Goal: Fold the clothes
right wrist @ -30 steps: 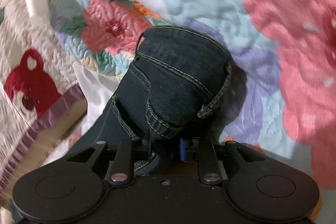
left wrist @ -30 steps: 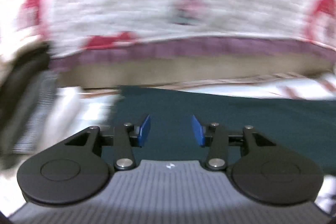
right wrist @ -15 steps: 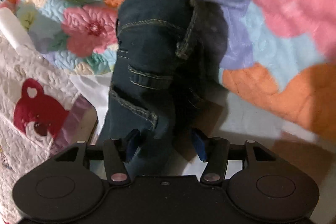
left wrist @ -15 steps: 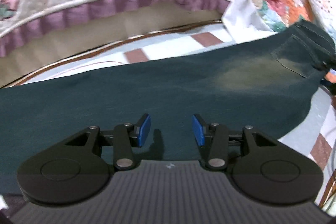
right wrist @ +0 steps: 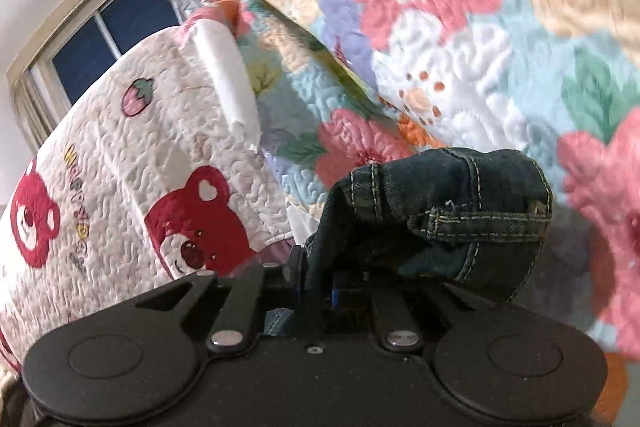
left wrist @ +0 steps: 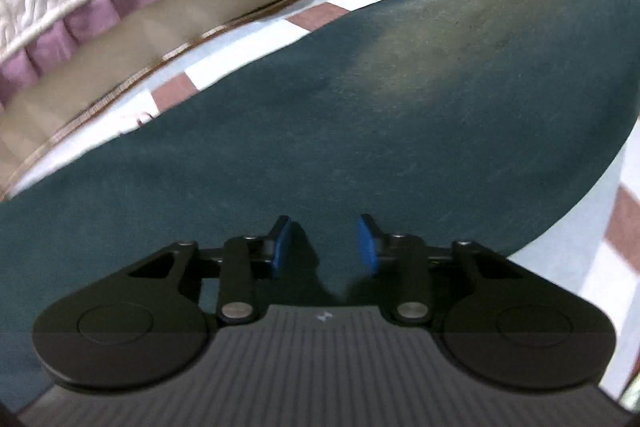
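Observation:
A pair of dark blue jeans (left wrist: 400,115) lies stretched across the bed in the left wrist view, with a faded patch towards the pocket end at the upper right. My left gripper (left wrist: 324,247) hovers low over the leg, open, its blue pads (left wrist: 280,247) apart with only flat denim beneath them. In the right wrist view the waistband end of the jeans (right wrist: 440,211) is bunched up and raised, a belt loop and yellow stitching showing. My right gripper (right wrist: 316,287) is shut on that bunched denim, which hides most of its pads.
A white quilt with red bears (right wrist: 132,187) and a purple frill (left wrist: 120,3) lies beside the jeans. A floral quilt (right wrist: 420,27) fills the background on the right. The checked bedsheet (left wrist: 176,91) shows under the leg. A window (right wrist: 100,39) is at the far left.
The right gripper, open around the waistband half a second ago, has shut on it and lifted it. The left gripper has come lower and closer to the leg, still open.

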`<state>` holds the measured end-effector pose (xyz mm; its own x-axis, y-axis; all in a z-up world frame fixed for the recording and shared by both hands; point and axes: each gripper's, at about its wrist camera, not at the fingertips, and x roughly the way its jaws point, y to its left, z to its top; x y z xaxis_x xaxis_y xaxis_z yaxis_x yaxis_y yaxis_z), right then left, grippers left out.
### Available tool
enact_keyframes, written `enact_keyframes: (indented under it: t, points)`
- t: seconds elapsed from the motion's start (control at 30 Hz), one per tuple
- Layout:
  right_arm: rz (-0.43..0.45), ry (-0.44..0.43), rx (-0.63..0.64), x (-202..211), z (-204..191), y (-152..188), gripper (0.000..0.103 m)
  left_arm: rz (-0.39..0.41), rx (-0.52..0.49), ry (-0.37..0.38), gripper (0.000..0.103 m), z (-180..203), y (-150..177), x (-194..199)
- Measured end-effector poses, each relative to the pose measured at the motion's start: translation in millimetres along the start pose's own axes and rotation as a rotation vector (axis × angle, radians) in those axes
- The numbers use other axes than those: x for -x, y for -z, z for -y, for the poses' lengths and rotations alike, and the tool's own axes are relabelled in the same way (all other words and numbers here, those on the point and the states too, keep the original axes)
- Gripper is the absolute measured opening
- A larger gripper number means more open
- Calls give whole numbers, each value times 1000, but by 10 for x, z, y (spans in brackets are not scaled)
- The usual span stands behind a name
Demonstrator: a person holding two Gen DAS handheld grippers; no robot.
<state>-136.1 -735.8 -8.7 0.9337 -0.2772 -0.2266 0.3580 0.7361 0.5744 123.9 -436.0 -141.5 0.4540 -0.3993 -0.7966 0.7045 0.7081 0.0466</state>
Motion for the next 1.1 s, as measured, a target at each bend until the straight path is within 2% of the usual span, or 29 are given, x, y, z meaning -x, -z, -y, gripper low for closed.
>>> enact_keyframes:
  t: [0.07,0.13,0.27,0.33,0.37,0.43,0.47,0.53,0.6,0.7,0.87,0.93,1.0,1.1]
  points:
    - [10,-24,-23,80,-56,-74,14,-6,54,44,32,7,1,40]
    - [49,-42,26,219,-209,-106,14,-15,104,98,32,11,-5,89]
    - [88,-16,66,665,-423,-195,15,-61,235,187,30,187,15,106]
    - [68,29,138,806,-559,-215,14,-77,263,214,28,298,18,132]
    - [58,47,170,867,-626,-242,14,-83,268,224,22,355,18,151]
    - [34,45,181,976,-698,-318,14,-94,277,245,20,469,18,188]
    - [19,43,186,1009,-726,-347,15,-100,281,255,20,526,18,207]
    - [-15,46,211,996,-780,-347,15,-109,299,278,28,594,26,249]
    - [-53,64,256,925,-873,-277,16,-99,348,301,30,445,74,330]
    - [-93,69,314,787,-1069,-163,16,-32,375,263,37,111,198,586]
    - [-133,-4,394,412,-1760,50,16,84,507,136,41,-852,468,975]
    - [-152,-45,386,196,-2044,158,16,78,588,72,39,-1332,623,1081]
    - [-201,-121,337,-76,-2300,293,16,31,665,20,38,-1749,788,1127]
    - [-269,-192,320,-449,-2675,601,16,18,702,-53,39,-2201,1065,1165]
